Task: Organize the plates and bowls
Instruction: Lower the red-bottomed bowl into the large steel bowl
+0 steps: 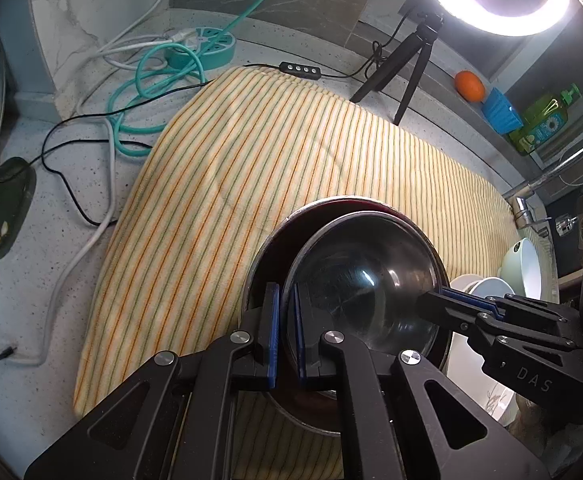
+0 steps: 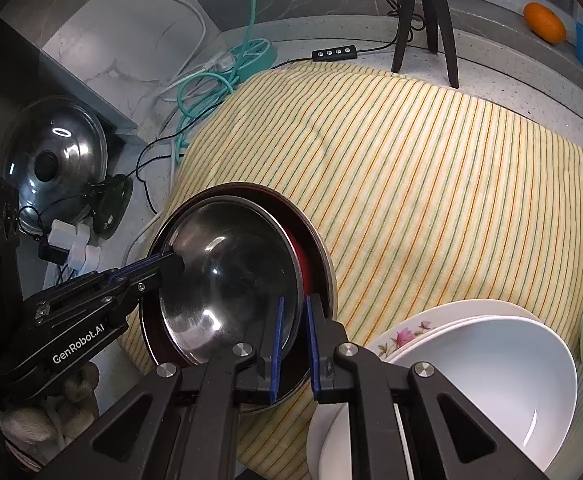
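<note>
Home kitchen: speckled stone counter (image 1: 71,208), sink tap (image 1: 531,196), dish soap bottle (image 1: 539,120), pot lid (image 2: 55,160), stacked white bowls (image 2: 491,360) on a striped cloth (image 1: 291,160).

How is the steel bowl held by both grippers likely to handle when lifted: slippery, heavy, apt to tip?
The steel bowl looks polished, so probably slippery on its thin rim. Likely light and stiff. Pinched on opposite sides by the left gripper and right gripper, it could swing.

- We see a speckled countertop (image 1: 51,208) under a striped cloth (image 1: 251,152).
- We see marble wall tiles (image 1: 91,8) behind.
- A ring light (image 1: 503,4) on a tripod (image 1: 403,68) glares overhead.
</note>
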